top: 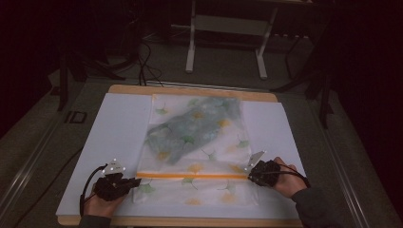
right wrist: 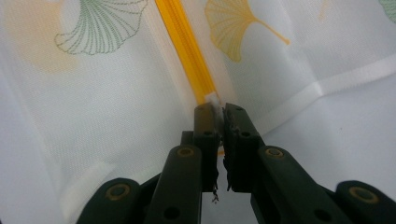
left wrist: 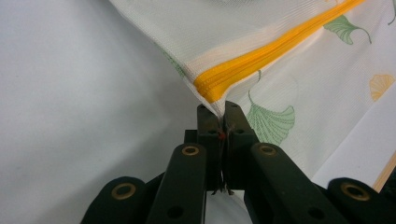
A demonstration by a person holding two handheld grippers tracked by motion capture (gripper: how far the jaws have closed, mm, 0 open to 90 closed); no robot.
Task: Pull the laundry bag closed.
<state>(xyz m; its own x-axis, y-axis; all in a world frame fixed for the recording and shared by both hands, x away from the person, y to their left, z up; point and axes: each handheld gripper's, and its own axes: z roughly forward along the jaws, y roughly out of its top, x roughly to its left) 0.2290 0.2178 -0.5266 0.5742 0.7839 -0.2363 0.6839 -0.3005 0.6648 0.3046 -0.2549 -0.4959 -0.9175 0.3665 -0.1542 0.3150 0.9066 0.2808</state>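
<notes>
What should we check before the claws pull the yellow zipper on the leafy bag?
1. Left claw shut on the mesh bag's edge at the yellow zipper's end: ok.
2. Right claw shut on the small white piece at the zipper's other end: ok; slider or tab, cannot tell.
3. Zipper lies straight between both claws: ok.
4. Bag rests flat on the white board: ok.
5. Grey-green cloth inside stays away from the zipper: ok.
6. Zipper fully closed: cannot tell.
</notes>
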